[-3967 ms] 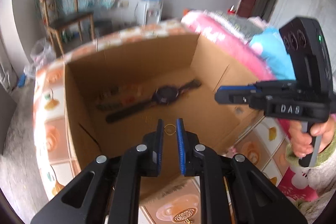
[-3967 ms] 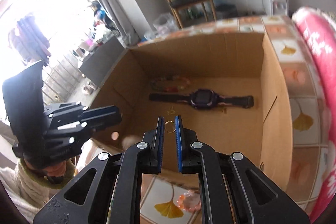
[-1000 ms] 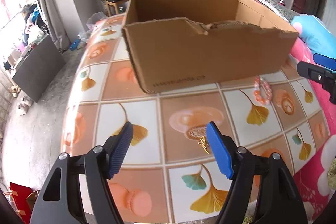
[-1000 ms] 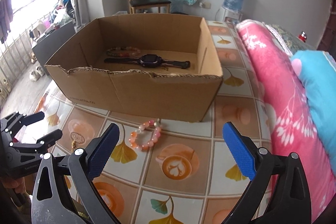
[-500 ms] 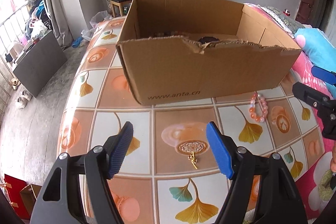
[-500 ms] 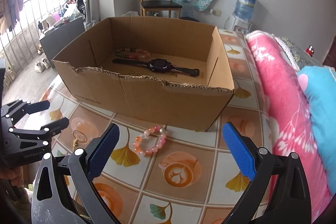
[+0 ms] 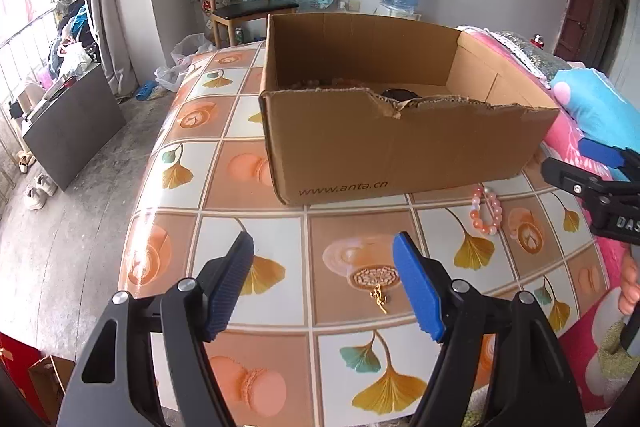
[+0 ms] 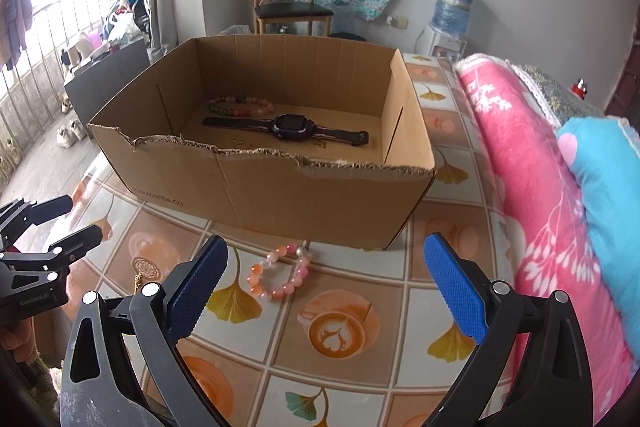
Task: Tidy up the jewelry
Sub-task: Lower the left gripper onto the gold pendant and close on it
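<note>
An open cardboard box [image 7: 400, 147] [image 8: 280, 187] stands on the tiled table. Inside it lie a dark watch [image 8: 288, 127], a multicoloured bead bracelet [image 8: 240, 105] and small gold pieces [image 8: 240, 139]. A pink bead bracelet [image 8: 280, 273] [image 7: 486, 211] lies on the table just in front of the box. A small gold pendant [image 7: 380, 295] [image 8: 138, 279] lies nearer the front edge. My left gripper [image 7: 323, 239] [image 8: 82, 217] hangs open above the pendant's tile. My right gripper [image 8: 326, 241] [image 7: 566, 155] is open wide above the pink bracelet. Neither holds anything.
A rolled pink blanket [image 8: 532, 167] and a blue pillow [image 8: 600, 167] lie along the table's right side. The table's left edge [image 7: 140, 211] drops to a concrete floor. A wooden chair [image 8: 292, 7] and a water dispenser [image 8: 448, 23] stand behind the box.
Four seconds ago both grippers were shut over the box, each with a small gold ring at its tips. Now both are open and back over the table in front of it.
</note>
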Tool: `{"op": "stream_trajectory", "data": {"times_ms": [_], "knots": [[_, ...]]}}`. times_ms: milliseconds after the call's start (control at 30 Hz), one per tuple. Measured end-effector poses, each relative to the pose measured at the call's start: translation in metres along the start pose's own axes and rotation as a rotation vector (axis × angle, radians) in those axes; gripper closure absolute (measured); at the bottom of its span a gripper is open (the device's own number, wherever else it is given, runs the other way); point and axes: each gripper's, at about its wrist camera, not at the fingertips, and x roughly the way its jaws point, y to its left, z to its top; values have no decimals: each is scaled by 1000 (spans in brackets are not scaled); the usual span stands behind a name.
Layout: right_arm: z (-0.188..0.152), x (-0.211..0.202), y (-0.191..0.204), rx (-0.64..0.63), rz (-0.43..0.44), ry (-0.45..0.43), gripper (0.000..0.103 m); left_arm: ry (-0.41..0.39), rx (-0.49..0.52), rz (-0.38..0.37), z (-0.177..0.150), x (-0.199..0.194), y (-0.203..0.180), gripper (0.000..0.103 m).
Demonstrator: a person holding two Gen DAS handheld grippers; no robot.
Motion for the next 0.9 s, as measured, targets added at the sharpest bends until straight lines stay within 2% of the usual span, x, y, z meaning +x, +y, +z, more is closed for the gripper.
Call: {"op": "stream_trajectory", "data": {"times_ms": [133, 167, 400, 533, 633, 733, 800, 900], "knots": [[-11, 3, -6, 87, 77, -11, 8, -30, 18, -52, -7, -10, 9, 33], [-13, 3, -5, 78, 98, 16, 8, -39, 31, -65, -10, -12, 11, 33], [-32, 14, 5, 55, 68, 38, 8, -42, 108, -179, -34, -17, 5, 33], [-35, 13, 7, 77, 101, 48, 8, -43, 102, -219, -45, -9, -2, 33], [-35, 15, 8, 82, 142, 67, 9, -22, 111, -237, -49, 1, -11, 42], [-34, 18, 10, 66, 149, 77, 9, -1, 159, -201, -49, 13, -21, 53], [-33, 19, 12, 60, 159, 78, 14, 11, 184, -176, -47, 20, -25, 65], [-31, 19, 15, 49, 162, 69, 17, 32, 205, -174, -45, 30, -29, 75]]}}
